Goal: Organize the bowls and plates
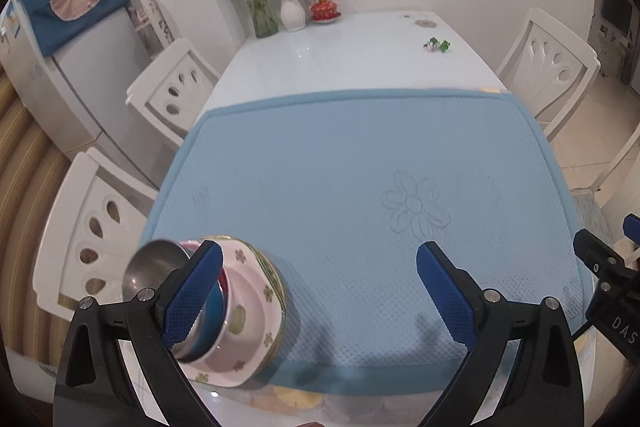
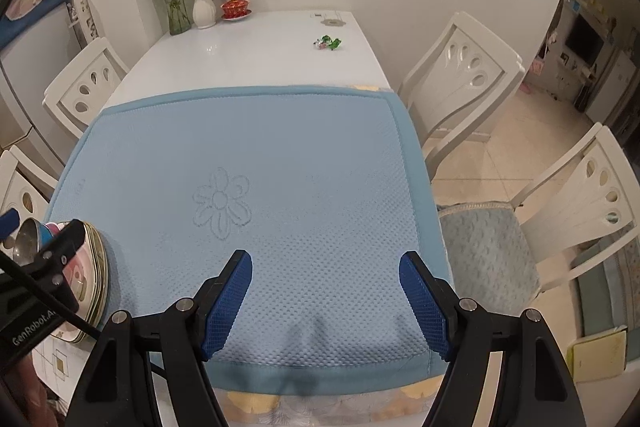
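A stack of dishes [image 1: 256, 311] stands at the near left corner of the blue mat [image 1: 360, 167]: square flowered plates below, then pink and teal bowls, with a steel bowl [image 1: 152, 267] on top. My left gripper [image 1: 318, 287] is open wide, its left finger [image 1: 196, 291] hanging over the bowls and bare mat between the jaws. From the right wrist view the same stack [image 2: 94, 267] sits at the left edge, partly hidden by the left gripper's finger [image 2: 60, 255]. My right gripper [image 2: 326, 291] is open over the mat's near edge with nothing in it.
At the far end of the white table [image 1: 340, 43] stand a glass vase [image 1: 262, 15], a white vase [image 1: 292, 13] and a red lidded cup [image 1: 323, 10]. Green wrappers [image 1: 438, 45] lie nearby. White chairs [image 2: 460, 75] flank both sides.
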